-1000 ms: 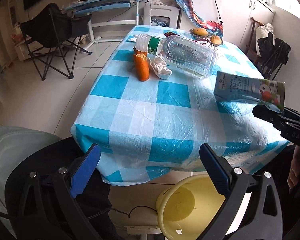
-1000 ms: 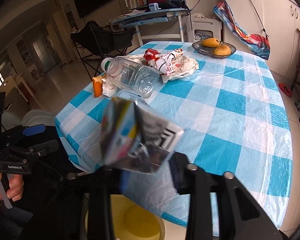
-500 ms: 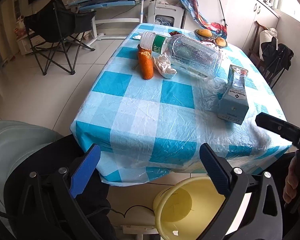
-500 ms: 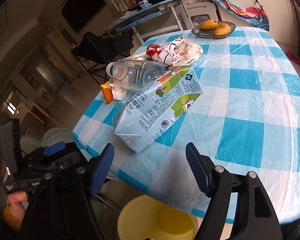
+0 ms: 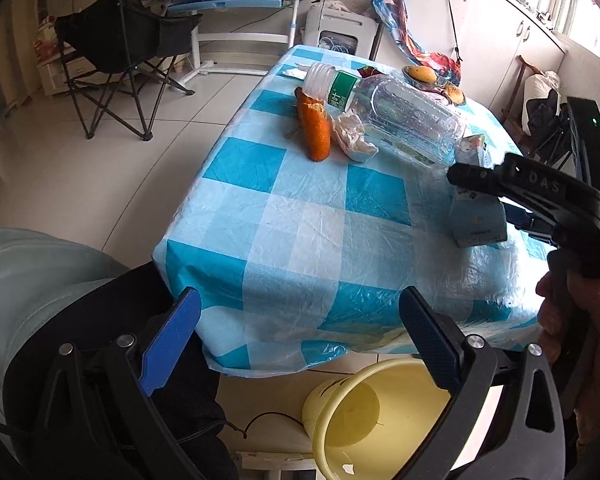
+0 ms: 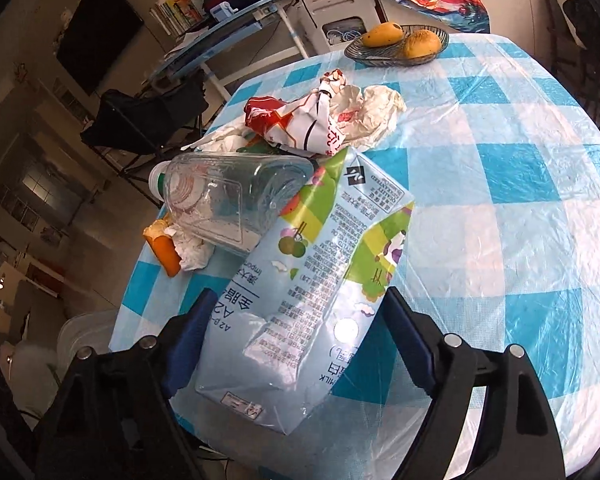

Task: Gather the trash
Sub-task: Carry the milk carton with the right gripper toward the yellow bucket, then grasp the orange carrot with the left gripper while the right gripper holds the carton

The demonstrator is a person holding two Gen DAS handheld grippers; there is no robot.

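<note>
Pale-blue carton stock, the milk carton (image 6: 300,296) lies on the checked tablecloth (image 6: 520,208) between the right gripper (image 6: 296,332)'s wide jaws, neither pad pressing it. It looks empty: light, thin-walled, easily crushed, best pinched across its flat sides. The left gripper (image 5: 300,344) hangs wide, empty, above the yellow bin (image 5: 352,412).

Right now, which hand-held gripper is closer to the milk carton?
The right hand-held gripper. Its open jaws sit on either side of the milk carton lying on the table. The left hand-held gripper hovers past the table's near edge, above the yellow bucket.
</note>
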